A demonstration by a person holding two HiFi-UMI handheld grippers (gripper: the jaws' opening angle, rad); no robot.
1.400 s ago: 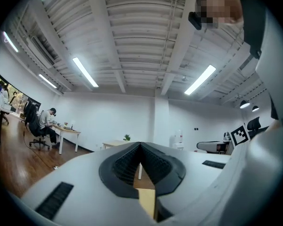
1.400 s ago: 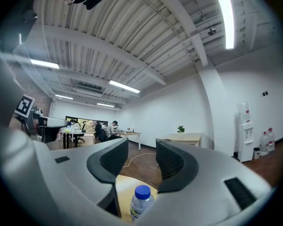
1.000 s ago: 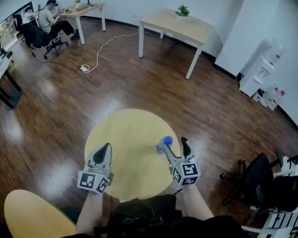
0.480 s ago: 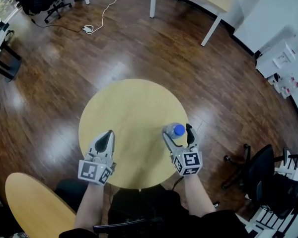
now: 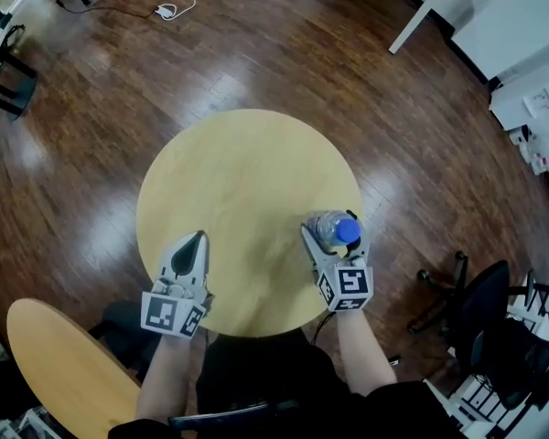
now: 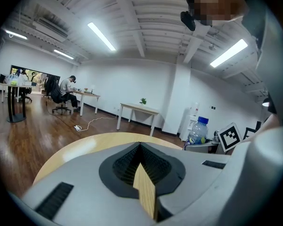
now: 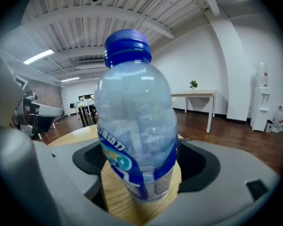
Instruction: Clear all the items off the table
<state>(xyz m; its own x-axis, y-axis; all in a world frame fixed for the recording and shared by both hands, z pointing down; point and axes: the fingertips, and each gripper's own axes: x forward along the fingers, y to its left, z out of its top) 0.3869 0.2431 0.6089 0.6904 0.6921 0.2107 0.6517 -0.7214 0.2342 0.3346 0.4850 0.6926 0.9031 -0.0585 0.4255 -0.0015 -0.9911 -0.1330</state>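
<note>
A clear water bottle [image 5: 328,224] with a blue cap and blue label stands upright on the round yellow table [image 5: 238,172], near its right edge. My right gripper [image 5: 333,236] is open wide, with the bottle between its jaws; gaps show beside it, so the pads do not press. In the right gripper view the bottle [image 7: 134,135] fills the centre, standing on the table's wood [image 7: 114,199]. My left gripper [image 5: 193,242] rests shut and empty over the table's near left part. From the left gripper view [image 6: 142,173], the bottle [image 6: 198,131] shows far right.
A second round yellow top [image 5: 59,373] lies at the lower left. A black office chair [image 5: 485,327] stands on the wooden floor to the right. A white table's leg [image 5: 412,12] and a power strip [image 5: 165,11] are far off at the top.
The right gripper's jaws have widened and moved forward around the bottle, which now stands between them. The head view has tilted further down. The left gripper stays shut in place.
</note>
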